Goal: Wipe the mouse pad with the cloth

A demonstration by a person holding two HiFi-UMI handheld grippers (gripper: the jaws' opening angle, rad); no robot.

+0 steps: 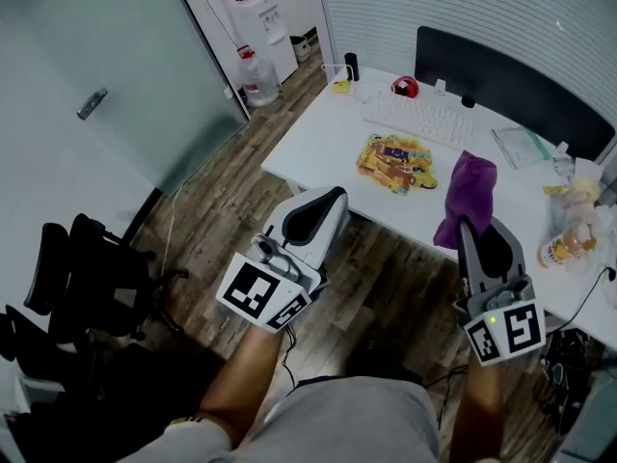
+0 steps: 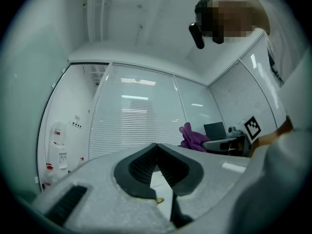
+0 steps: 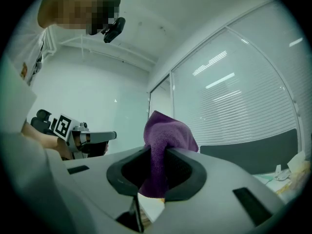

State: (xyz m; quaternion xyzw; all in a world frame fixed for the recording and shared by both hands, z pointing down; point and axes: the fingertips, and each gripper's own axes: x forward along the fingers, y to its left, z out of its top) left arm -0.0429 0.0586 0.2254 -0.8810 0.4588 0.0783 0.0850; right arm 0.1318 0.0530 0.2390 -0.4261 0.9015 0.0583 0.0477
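Head view: two hand-held grippers are raised in front of a white desk point(image 1: 308, 148), above a wood-plank floor point(image 1: 231, 191). The right gripper point(image 1: 479, 244) has its jaws clamped on a purple cloth point(image 1: 467, 196), which is pinched between the dark pads and bunches up past the tips; the right gripper view shows the fabric filling the gap. The left gripper point(image 1: 326, 208), level with it and well apart to its left, has its jaws closed tip to tip with nothing between them, as the left gripper view shows. Beyond the two grippers, the mouse pad point(image 1: 395, 162), printed in yellow and orange, lies flat on the desk near its front edge, just left of the held cloth and not under it. Farther on, a white keyboard point(image 1: 421, 117) sits behind the pad, with a dark screen point(image 1: 511, 85) along the back of the desk. Far off to the left gripper's left stand a black chair point(image 1: 77, 278) and a water bottle point(image 1: 258, 77).
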